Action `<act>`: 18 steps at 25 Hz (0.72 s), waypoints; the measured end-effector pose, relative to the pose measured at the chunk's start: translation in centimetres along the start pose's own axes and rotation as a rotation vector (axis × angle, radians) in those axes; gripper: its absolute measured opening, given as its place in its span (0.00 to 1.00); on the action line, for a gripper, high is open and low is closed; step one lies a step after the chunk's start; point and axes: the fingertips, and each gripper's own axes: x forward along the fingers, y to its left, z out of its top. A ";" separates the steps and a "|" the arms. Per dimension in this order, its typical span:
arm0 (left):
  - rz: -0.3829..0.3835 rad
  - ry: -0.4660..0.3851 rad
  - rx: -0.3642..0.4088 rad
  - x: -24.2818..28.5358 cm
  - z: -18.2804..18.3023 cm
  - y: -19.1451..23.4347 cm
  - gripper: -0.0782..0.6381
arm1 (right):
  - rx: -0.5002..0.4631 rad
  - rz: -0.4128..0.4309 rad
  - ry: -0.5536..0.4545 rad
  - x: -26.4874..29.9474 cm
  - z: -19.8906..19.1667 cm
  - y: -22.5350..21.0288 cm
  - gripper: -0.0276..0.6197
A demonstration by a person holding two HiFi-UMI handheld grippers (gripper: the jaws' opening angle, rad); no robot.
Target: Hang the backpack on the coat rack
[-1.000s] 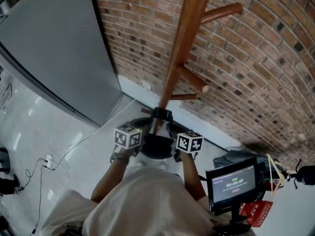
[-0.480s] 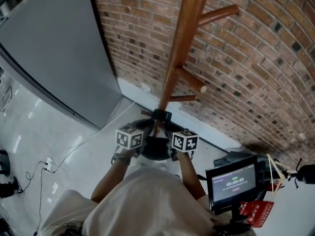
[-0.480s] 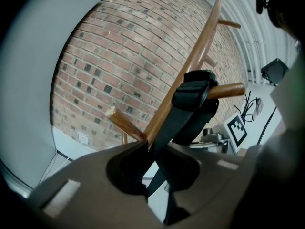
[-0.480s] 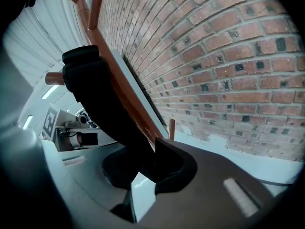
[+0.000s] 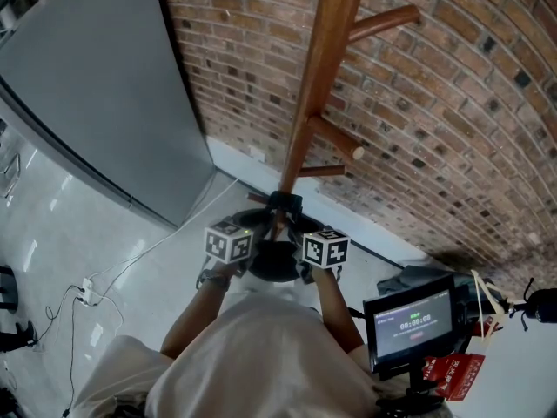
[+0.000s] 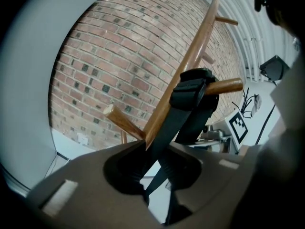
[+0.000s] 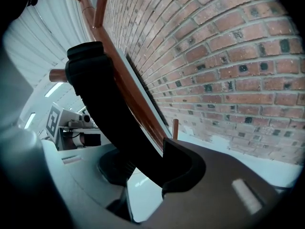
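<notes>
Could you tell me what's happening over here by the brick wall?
A person is hanging a dark backpack on the wooden coat rack with two handheld grippers. Its black strap is looped over a peg. The left gripper and the right gripper each have the strap between their jaws. Both pairs of jaws have just been opening, so the bag seems to be in the middle of being let go.

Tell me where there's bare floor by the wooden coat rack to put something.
Bare: the glossy white floor left of the wooden coat rack, between the large grey panel and the white cables. Crowded: the right, around the black screen stand.
</notes>
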 end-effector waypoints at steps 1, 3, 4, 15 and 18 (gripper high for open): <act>-0.002 0.000 0.000 0.0 0.0 -0.1 0.22 | 0.000 0.005 0.000 0.0 -0.1 0.1 0.23; -0.003 -0.002 0.003 -0.1 0.1 -0.2 0.24 | -0.003 0.011 -0.003 -0.2 0.0 0.3 0.25; -0.002 -0.002 0.006 -0.1 0.1 -0.2 0.26 | -0.005 0.012 -0.005 -0.2 0.0 0.4 0.26; -0.022 0.019 0.048 -0.1 -0.4 -1.1 0.25 | -0.017 0.030 0.014 -0.1 -0.4 1.0 0.27; -0.014 0.013 0.047 -0.3 -0.3 -0.9 0.26 | -0.022 0.031 0.016 -0.2 -0.4 1.0 0.28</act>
